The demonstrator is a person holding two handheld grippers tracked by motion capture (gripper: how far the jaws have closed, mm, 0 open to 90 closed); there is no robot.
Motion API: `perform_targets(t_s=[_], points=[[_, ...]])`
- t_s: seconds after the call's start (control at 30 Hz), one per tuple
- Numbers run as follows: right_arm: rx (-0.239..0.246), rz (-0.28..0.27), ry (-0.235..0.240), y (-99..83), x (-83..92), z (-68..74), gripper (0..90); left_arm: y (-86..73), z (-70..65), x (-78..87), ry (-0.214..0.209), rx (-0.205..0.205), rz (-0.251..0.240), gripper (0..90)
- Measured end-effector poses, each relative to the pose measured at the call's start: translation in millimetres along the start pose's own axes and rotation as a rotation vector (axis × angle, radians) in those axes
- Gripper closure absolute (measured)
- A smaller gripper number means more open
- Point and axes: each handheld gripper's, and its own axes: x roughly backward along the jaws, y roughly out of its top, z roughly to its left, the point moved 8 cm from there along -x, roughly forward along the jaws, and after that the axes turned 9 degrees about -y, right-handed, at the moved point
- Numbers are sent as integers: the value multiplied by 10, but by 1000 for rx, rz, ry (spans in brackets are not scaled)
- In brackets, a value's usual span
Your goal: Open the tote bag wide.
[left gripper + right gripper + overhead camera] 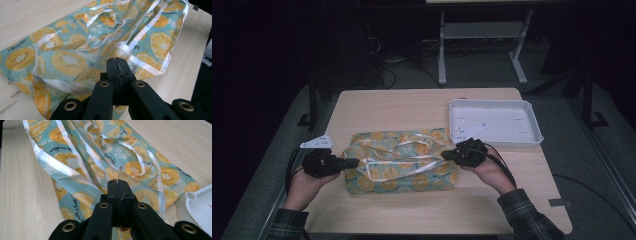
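- A cloth bag (399, 161) printed with orange and kiwi slices on a pale teal ground lies flat on a light wooden desk (422, 105), near the middle and toward the person's side
- The bag's long axis runs left to right across the desk, parallel to the near edge; its two short ends point at the two hands
- White ribbon handles (412, 146) lie looped and loose across the top of the fabric
- The left gripper (353, 162) is at the bag's left end; in the left gripper view its jaws are pressed together on a bunched fold of fabric and white trim (122, 51)
- The right gripper (445, 154) is at the bag's right end; in the right gripper view its jaws are closed tight, with the bag's edge (113, 178) right at their tips
- A white plastic tray (532, 131) sits on the desk at the far right, just beyond the bag's right end
- The person's plaid sleeves (529, 215) enter from the near edge
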Motion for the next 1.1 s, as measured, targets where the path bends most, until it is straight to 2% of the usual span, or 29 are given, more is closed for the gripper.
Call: perform_targets(t_s=[0.27,0.3,0.33,0.4,0.43,0.63,0.67,0.7,0.8,1.1], points=[[27,8,22,-66,70,138,889,-115,-116,31,-11,-23,17,900],[18,5,27,-63,79,163,889,-125,-135,38,-13,-19,16,900],[41,-1,25,-66,83,162,889,-133,-144,48,-13,-26,19,900],[31,-2,34,-69,100,200,889,-152,-169,66,-16,-26,20,900],[47,-2,30,-80,102,202,889,-162,-187,67,-19,-16,14,900],[49,5,45,-124,146,280,889,-227,-260,62,-29,-26,26,899],[69,-2,42,-132,148,271,889,-232,-274,61,-30,-34,25,899],[54,1,47,-138,166,290,889,-240,-296,61,-32,-31,24,899],[53,-6,51,-158,208,313,889,-262,-361,61,-45,-34,16,899],[63,8,75,-281,277,442,889,-367,-486,11,-73,-40,46,899]])
